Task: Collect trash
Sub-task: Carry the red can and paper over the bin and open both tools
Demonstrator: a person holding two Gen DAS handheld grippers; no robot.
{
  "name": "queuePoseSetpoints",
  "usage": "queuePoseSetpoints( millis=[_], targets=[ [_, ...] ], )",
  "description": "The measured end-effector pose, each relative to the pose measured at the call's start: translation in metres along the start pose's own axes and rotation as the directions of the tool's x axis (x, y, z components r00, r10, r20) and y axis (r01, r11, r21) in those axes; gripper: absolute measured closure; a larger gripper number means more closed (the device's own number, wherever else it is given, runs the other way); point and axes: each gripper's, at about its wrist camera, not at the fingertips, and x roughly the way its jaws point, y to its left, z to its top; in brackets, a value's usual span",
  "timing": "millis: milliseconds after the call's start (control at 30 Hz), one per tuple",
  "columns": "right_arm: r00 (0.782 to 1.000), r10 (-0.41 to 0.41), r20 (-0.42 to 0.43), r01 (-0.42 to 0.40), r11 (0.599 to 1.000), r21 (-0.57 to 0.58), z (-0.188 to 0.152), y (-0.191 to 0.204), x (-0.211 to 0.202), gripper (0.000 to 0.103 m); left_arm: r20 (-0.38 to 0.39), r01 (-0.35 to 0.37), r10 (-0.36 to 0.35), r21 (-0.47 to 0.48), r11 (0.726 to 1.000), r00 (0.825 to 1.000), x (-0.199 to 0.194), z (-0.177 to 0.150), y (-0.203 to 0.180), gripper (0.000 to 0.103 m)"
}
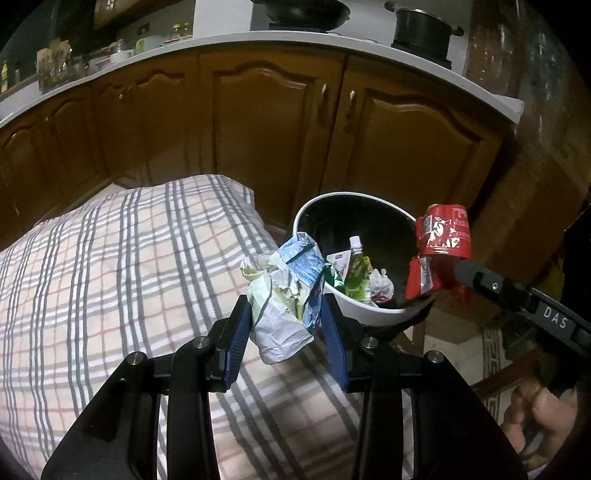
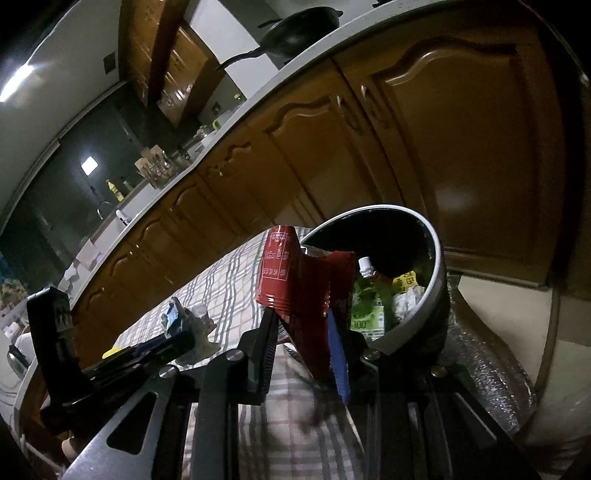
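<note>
My left gripper (image 1: 284,314) is shut on a crumpled blue-and-white paper carton (image 1: 286,291), held just short of the near rim of a white bin (image 1: 354,310). My right gripper (image 2: 301,321) is shut on a crushed red paper cup (image 2: 291,280), held by the bin's (image 2: 439,258) left rim. In the left wrist view that red cup (image 1: 441,240) hangs at the bin's right side with the right gripper (image 1: 454,273) coming in from the right. Inside the bin lie a green pouch (image 1: 356,271), wrappers and a white crumpled scrap (image 1: 380,284). In the right wrist view the left gripper (image 2: 177,332) shows at lower left with the carton (image 2: 173,317).
A plaid cloth (image 1: 110,266) covers the surface under both grippers. Brown cabinet doors (image 1: 258,122) stand behind the bin under a white counter (image 1: 221,40) with a pan (image 1: 303,11) and pot (image 1: 421,29). A person's hand (image 1: 535,417) shows at lower right. Silver bubble wrap (image 2: 491,373) lies beside the bin.
</note>
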Motion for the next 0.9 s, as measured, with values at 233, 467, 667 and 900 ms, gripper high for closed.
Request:
queuePoseSetpoints(
  millis=[233, 467, 667, 900],
  targets=[
    [1.0, -0.007, 0.004, 0.007, 1.0, 0.007, 0.002, -0.005, -0.002, 0.076, -0.001, 0.016, -0.016, 0.008, 1.0, 1.0, 0.003, 0.005, -0.007, 0.066],
    [1.0, -0.018, 0.008, 0.018, 1.0, 0.011, 0.003, -0.008, -0.004, 0.076, 0.002, 0.033, -0.033, 0.024, 0.999, 0.999, 0.007, 0.011, -0.016, 0.066],
    [1.0, -0.027, 0.009, 0.026, 1.0, 0.016, 0.004, -0.009, -0.005, 0.076, 0.006, 0.046, -0.046, 0.037, 0.998, 0.999, 0.009, 0.016, -0.023, 0.066],
    [0.999, -0.039, 0.013, 0.039, 0.999, 0.015, 0.006, -0.011, -0.005, 0.076, 0.005, 0.054, -0.054, 0.061, 0.997, 0.999, 0.015, 0.024, -0.033, 0.066]
  ],
)
